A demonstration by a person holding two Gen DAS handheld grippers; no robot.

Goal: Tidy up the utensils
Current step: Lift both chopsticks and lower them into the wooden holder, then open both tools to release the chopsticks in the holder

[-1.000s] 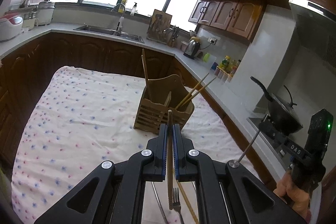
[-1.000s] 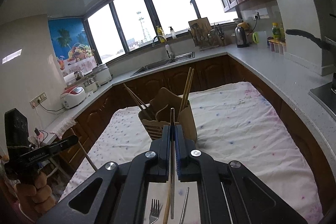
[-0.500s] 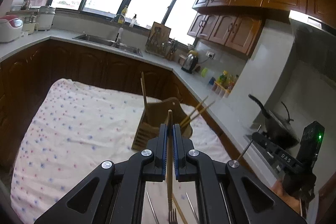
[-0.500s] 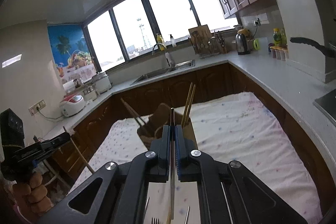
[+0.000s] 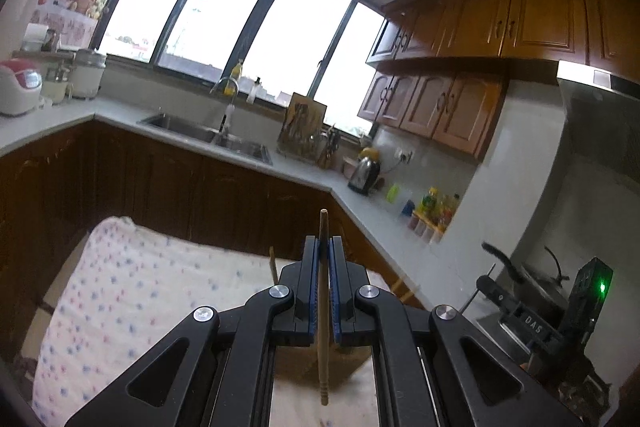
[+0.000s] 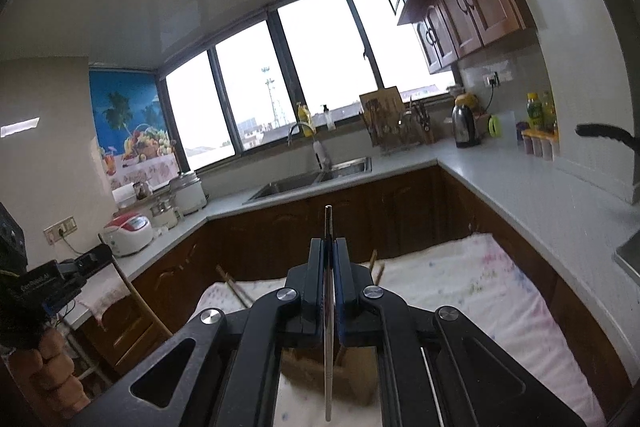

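My left gripper point(image 5: 323, 241) is shut on a wooden chopstick point(image 5: 323, 355) that stands upright between the blue pads. Below it, the wooden utensil holder point(image 5: 298, 359) is mostly hidden by the fingers; one stick point(image 5: 273, 263) pokes up beside them. My right gripper point(image 6: 329, 241) is shut on a thin metal chopstick point(image 6: 328, 223), also upright. The wooden holder point(image 6: 354, 373) shows under that gripper, with chopsticks point(image 6: 232, 283) leaning out of it. The right wrist view shows the left gripper point(image 6: 86, 267) at the left edge.
A dotted white tablecloth point(image 5: 140, 287) covers the table. Behind it runs a dark wooden counter with a sink point(image 5: 208, 135), a kettle point(image 5: 366, 173) and a rice cooker point(image 6: 128, 229). A black wok point(image 5: 532, 281) sits on the stove at right.
Both grippers rose with their chopsticks and both views tilted upward. The holder dropped low behind the fingers. The fork and utensils on the cloth left the views.
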